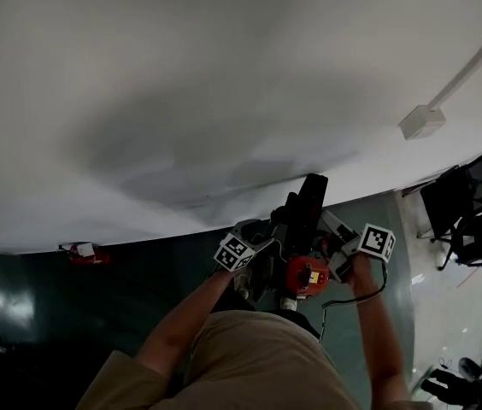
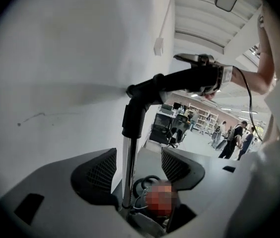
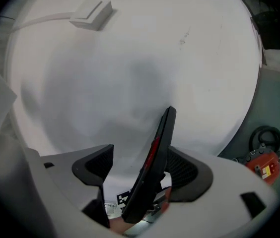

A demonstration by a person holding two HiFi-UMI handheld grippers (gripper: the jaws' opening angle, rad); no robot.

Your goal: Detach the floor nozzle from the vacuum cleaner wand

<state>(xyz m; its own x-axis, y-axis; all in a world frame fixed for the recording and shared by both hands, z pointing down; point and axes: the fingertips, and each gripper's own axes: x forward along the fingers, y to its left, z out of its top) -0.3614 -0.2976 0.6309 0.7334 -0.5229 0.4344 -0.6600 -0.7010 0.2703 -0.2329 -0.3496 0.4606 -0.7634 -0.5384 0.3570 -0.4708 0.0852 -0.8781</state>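
**Both tongs wide, wand in the left pair, floor nozzle in the right**

In the left gripper view, the left tongs (image 2: 139, 152) stand apart. The shiny wand (image 2: 128, 172) rises between them toward twelve o'clock. It runs close beside the jaw at nine o'clock and well clear of the jaw at three o'clock, and neither pad presses on it. At its top the wand enters a black elbow (image 2: 134, 115). From there a black part stretches toward two o'clock, where the other tool meets it.

In the right gripper view, the right tongs (image 3: 141, 150) are also spread wide. The floor nozzle (image 3: 152, 167), a thin black slab with a red stripe, lies lengthwise between them and slants from six o'clock up toward one o'clock. It sits against or just in front of the three o'clock jaw, and I cannot tell which. A clear gap separates it from the nine o'clock jaw, so it is not clamped.

In the head view, the nozzle stands at twelve o'clock from the red vacuum body (image 1: 307, 273). The marker cubes of the two tools are at ten and two o'clock of that body. All of this sits close to a white wall (image 1: 181, 101) above a dark green floor (image 1: 138, 280). A wall box (image 1: 421, 121) and an office chair (image 1: 467, 199) are off toward three o'clock.
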